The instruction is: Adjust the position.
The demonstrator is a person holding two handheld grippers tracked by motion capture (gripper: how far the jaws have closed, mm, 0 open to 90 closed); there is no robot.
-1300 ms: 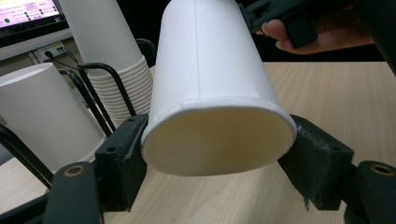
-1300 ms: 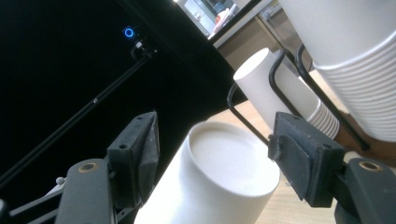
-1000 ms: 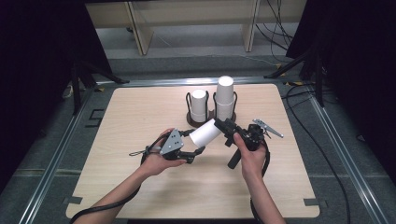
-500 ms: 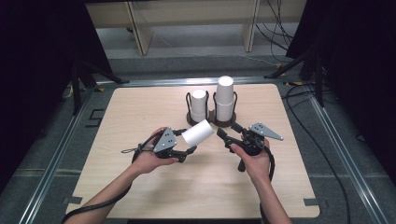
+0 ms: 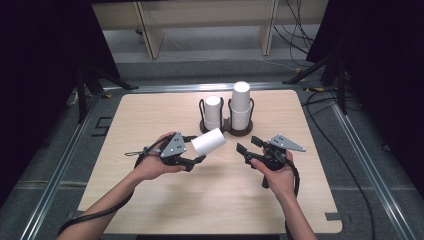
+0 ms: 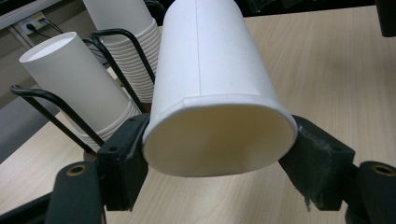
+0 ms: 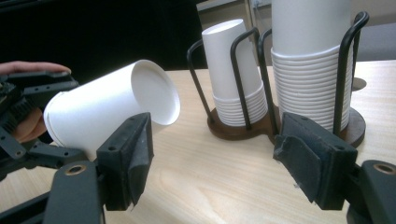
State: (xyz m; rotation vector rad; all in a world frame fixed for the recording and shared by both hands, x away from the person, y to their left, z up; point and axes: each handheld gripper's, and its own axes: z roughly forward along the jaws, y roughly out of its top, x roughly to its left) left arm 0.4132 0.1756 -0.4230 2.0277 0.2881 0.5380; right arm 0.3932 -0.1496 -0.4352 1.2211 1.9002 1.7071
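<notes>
A white paper cup (image 5: pixel 209 141) lies on its side above the table, and my left gripper (image 5: pixel 198 149) is shut on its rim end. In the left gripper view both pads press the cup (image 6: pixel 210 93) at its open mouth. My right gripper (image 5: pixel 248 145) hovers to the right of the cup, apart from it and open. Its jaws have just been opening and then eased in slightly; nothing is between them. In the right gripper view the cup (image 7: pixel 116 102) shows its base, ahead and to the left of the right gripper (image 7: pixel 217 144).
A dark wire cup rack (image 5: pixel 227 131) stands at the table's back middle. It holds a short stack of cups (image 5: pixel 213 112) on its left and a taller stack (image 5: pixel 240 105) on its right. Bare wood lies around both hands.
The right gripper has let go of the cup, opened and drawn back to the right. The left gripper has carried the cup a little to the left.
</notes>
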